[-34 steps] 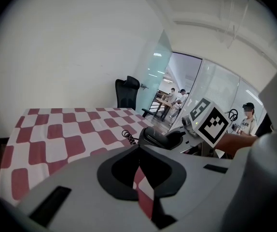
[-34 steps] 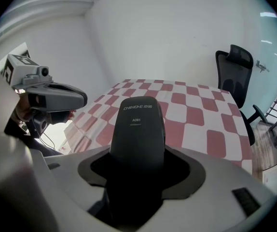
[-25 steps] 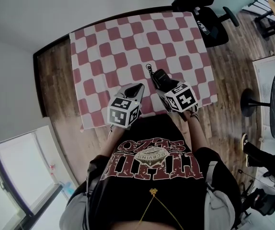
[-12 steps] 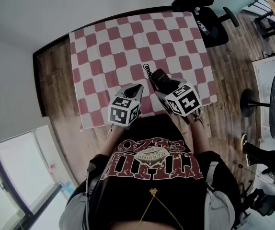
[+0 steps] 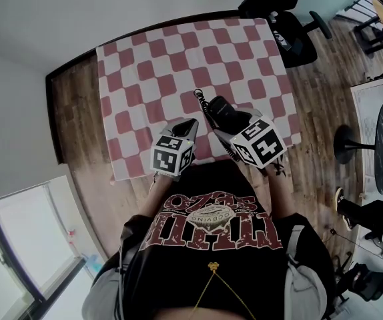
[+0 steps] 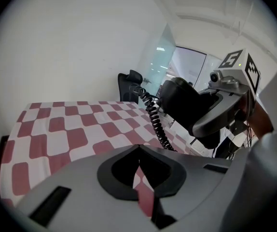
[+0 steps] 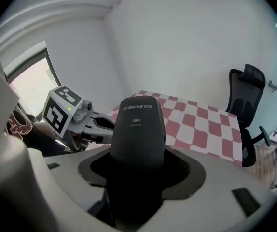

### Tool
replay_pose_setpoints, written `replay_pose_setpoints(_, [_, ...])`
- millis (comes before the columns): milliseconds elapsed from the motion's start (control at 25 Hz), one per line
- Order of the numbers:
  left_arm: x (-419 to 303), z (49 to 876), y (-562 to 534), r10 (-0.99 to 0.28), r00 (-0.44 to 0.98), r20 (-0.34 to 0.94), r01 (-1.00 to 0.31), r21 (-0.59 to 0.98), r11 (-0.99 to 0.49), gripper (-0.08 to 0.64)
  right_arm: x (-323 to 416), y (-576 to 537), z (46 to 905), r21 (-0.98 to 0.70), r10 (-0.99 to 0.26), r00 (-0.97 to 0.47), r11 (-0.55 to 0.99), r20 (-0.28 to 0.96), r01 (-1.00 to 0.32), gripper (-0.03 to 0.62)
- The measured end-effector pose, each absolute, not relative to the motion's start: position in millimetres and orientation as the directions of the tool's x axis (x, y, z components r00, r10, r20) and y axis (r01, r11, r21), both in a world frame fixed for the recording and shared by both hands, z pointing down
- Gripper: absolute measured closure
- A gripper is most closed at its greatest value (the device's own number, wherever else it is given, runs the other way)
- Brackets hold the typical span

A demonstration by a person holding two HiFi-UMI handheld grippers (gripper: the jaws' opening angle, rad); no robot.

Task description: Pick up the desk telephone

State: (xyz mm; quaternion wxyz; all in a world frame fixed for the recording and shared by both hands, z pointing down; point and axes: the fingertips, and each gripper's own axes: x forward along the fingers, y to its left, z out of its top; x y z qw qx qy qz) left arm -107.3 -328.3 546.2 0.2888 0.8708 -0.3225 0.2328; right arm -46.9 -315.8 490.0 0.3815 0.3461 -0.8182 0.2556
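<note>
1. Sitting between the right gripper's (image 5: 235,122) jaws, the black desk telephone (image 7: 137,129) is clamped on both sides, with its printed end pointing away from the person.
2. Seen from the left gripper view, the telephone is held up off the checked tablecloth (image 5: 158,59), over the table's near edge and towards its right side.
3. Its coiled cord (image 6: 153,117) hangs from the far end down towards the cloth; its lower end goes out of sight behind the left gripper's body.
4. The left gripper (image 5: 193,121) is just beside the right one, to its left, over the table's near edge. Its jaws are pressed together with nothing between them.
5. A black office chair (image 5: 291,32) stands at the table's far right corner.
6. Wooden floor (image 5: 78,112) surrounds the table, and the person's black printed shirt (image 5: 211,225) fills the lower part of the head view.
</note>
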Motion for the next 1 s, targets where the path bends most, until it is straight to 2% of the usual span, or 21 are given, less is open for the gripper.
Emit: replay_pose_setpoints(1000, [-96,547,-322,-0.408,0.693,0.595,-0.683,0.359,-0.636,0.551,-54,-304,443,-0.133,-0.365,-0.512,0.700,0.778,-0.701,0.310])
